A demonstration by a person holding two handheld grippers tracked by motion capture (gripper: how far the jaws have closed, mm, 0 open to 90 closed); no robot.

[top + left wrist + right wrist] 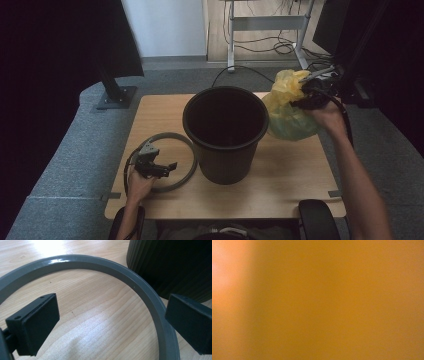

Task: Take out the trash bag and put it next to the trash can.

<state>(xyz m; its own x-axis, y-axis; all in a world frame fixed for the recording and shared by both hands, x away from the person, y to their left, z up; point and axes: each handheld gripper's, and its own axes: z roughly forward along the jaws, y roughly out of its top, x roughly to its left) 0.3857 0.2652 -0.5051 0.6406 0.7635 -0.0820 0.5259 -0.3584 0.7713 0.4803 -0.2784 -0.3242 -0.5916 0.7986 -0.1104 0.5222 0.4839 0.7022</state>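
A crumpled yellow plastic bag (pixel 290 112), bulging and bunched at its top, hangs at three o'clock of the black ribbed bin (pixel 225 135), touching its rim. The bin stands upright and open at the table's middle. A grey ring (pixel 187 155) lies flat at the bin's nine o'clock, against its base.

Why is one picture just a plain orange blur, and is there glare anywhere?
Right gripper view: the yellow bag sits against the lens, far out of focus. Left gripper view: window-like glare on the table and grey ring. High view: dim, dark corners.
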